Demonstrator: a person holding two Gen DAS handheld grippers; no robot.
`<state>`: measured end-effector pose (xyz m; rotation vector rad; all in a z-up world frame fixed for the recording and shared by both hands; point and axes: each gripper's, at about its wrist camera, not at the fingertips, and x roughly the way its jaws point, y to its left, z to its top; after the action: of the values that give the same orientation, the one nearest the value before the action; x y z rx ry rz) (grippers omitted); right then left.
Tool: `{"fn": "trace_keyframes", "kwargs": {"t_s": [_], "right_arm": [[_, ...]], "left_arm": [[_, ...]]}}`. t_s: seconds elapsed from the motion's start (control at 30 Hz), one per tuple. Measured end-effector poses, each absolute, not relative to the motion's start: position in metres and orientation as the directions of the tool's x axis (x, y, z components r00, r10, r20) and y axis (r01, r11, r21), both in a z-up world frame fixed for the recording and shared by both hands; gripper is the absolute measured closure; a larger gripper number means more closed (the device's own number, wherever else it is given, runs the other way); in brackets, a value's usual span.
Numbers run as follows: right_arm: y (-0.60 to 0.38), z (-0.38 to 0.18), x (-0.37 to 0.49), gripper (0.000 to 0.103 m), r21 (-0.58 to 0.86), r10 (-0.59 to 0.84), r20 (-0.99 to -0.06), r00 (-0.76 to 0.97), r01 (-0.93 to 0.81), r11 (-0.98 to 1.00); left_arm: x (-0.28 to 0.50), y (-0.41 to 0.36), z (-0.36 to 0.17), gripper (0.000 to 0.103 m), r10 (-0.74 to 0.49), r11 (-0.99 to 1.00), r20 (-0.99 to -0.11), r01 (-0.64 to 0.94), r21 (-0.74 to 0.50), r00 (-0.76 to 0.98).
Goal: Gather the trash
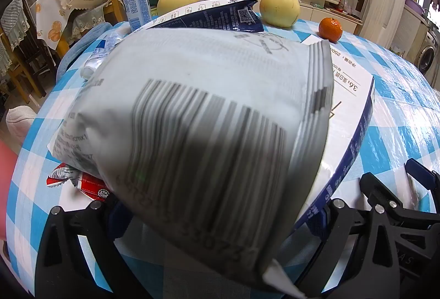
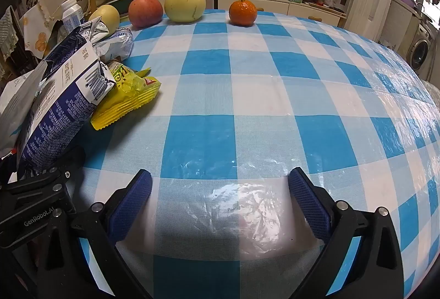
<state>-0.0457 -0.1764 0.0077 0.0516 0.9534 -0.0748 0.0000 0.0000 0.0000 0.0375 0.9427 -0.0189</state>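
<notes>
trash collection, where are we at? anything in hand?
Done: wrappers already lie piled at one side, the blue-white carton on the yellow wrapper. In hand: nothing gripped; the left gripper stands wide open with a grey barcode pouch between its fingers, and the right gripper is open over bare tablecloth. Left: no bin visible.
</notes>
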Motion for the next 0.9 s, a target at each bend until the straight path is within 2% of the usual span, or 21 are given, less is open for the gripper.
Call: {"fn": "trace_keyframes", "kwargs": {"t_s": [0.53,0.9], "right_arm": [[-0.180,0.008,-0.059,0.004,0.000,-0.028,-0.823,0.567,0.050,0.999],[-0.171,0.065,-0.104,0.004,-0.019,-0.066,-0.690,0.721,0.074,0.997]], "left_arm": [[-0.017,-0.005,0.004,0.004,-0.016,0.996,-0.811,0.078,0.036,0.585],[-0.051,0.013,0.041,0.004,-0.042,0.994,-0.756,0.101,0.032,0.653]]}}
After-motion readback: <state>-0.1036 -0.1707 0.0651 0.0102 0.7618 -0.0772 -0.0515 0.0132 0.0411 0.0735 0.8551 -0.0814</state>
